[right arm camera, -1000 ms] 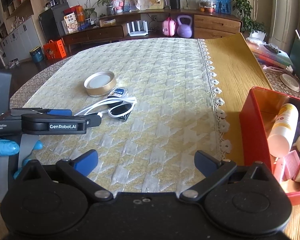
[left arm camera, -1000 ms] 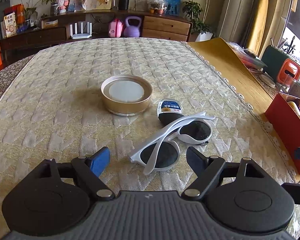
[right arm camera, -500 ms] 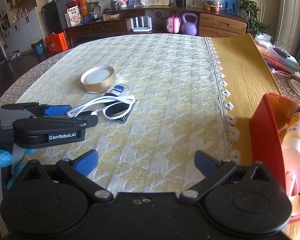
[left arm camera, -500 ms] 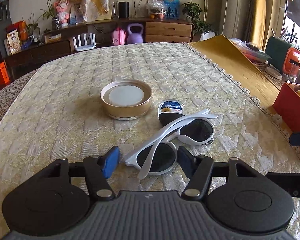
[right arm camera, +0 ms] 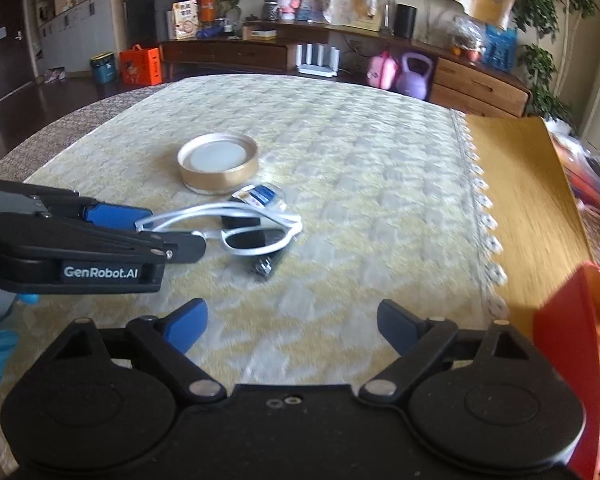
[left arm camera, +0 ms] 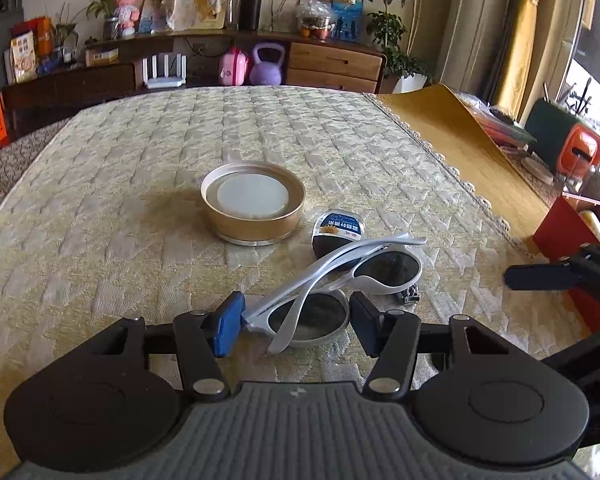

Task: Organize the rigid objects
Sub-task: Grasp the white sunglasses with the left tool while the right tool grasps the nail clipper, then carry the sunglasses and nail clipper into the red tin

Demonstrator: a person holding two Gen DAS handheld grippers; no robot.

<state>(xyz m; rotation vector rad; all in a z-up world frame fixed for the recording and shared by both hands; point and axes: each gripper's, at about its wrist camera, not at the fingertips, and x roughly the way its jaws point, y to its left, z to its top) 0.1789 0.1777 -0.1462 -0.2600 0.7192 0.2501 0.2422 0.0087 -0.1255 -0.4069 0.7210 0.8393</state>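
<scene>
Sunlit room, long wooden sideboard (left arm camera: pixel 228 72)

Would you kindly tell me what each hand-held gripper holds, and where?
Left hand-held gripper: white sunglasses, across the near lens. Right hand-held gripper: nothing.

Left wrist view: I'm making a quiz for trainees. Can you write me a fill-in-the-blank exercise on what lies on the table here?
1. The white sunglasses have one lens between the fingers of the ____ gripper.
2. The round gold lid lies with its open side facing ____.
3. The small black tin sits just beyond the sunglasses and to the ____ of the gold lid in this view.
4. The box at the table's right edge is coloured ____.

Missing words: left; up; right; red
</scene>
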